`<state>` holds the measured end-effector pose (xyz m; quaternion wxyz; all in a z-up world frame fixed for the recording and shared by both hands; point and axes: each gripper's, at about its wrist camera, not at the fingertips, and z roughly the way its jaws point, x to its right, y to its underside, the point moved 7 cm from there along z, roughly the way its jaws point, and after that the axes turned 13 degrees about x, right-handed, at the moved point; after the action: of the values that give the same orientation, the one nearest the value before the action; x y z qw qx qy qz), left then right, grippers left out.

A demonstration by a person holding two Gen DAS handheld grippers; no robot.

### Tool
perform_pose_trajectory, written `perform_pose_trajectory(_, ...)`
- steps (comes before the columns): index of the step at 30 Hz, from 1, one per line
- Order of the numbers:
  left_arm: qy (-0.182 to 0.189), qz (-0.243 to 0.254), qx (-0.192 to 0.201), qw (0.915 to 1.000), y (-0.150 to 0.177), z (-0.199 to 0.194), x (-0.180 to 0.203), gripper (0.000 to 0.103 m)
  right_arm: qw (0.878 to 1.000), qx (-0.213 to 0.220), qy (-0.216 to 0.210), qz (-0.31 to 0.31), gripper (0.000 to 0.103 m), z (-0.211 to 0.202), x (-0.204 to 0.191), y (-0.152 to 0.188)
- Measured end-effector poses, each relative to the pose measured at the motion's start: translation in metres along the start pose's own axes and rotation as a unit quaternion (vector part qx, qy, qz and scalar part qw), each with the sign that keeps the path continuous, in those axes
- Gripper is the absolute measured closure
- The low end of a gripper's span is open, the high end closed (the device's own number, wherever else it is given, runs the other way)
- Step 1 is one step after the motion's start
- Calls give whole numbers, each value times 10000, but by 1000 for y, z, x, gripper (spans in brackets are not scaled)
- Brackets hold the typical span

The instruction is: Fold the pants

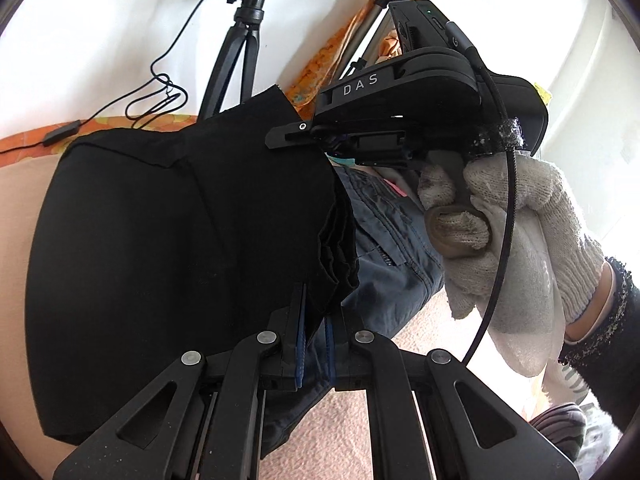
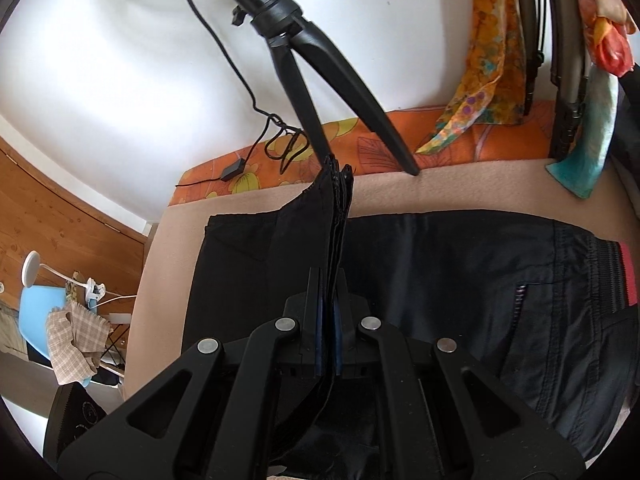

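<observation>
While you held the pants point(image 2: 460, 280) by one edge, both pairs of tongs were narrowed onto black cloth: your left tongs point(image 1: 316, 344) pinched a bunched fold of the dark fabric between their blue pads, and your right tongs point(image 2: 328, 332) gripped a stacked edge of several layers that rose upright between the fingers. In the left wrist view your right tongs stood just beyond, higher up, with your gloved right hand point(image 1: 516, 240) wrapped around the handle. From there the lifted cloth hung as a broad black panel, while the rest of the pants lay flat across the beige bed point(image 2: 460, 188), the waistband with its red tab point(image 2: 628, 280) toward the right edge and a zip pocket point(image 2: 520, 296) beside it. A black tripod point(image 2: 320, 80) stood at the far edge of the bed against the white wall, its cable point(image 2: 276, 136) trailing over an orange patterned cloth point(image 2: 440, 128).

You seemed to be mid-fold, carrying the leg end over the body of the pants. The next move probably called for keeping both grips level, drawing the edge across toward the waistband, and laying it down square before letting go.
</observation>
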<state>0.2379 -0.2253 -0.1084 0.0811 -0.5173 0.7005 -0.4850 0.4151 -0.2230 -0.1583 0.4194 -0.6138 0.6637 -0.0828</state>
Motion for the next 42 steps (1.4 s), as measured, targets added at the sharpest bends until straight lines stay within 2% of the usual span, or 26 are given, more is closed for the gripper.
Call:
perform_pose_trajectory(15, 489, 214, -238, 9983, -3, 39, 29, 96, 9990, 70, 446, -41, 98, -32, 58, -15)
perform_pose_trajectory(24, 624, 311, -409, 9967, -3, 60, 33, 96, 9978, 72, 654, -89, 98, -40, 86, -18)
perform_pose_trajectory(28, 693, 360, -567, 9953, 6, 54, 26, 96, 9972, 124, 735, -34, 99, -43, 100, -20)
perform_pose_trajectory(34, 594, 455, -734, 9945, 19, 59, 22, 95, 9966, 17, 825, 68, 99, -31, 117, -10)
perform_pose_trajectory(36, 536, 424, -734, 9950, 19, 55, 16, 91, 9964, -20, 848, 77, 99, -28, 120, -7)
perform_pose_trajectory(42, 402, 328, -612, 9968, 13, 24, -11, 91, 9953, -91, 961, 23, 98, -19, 126, 0)
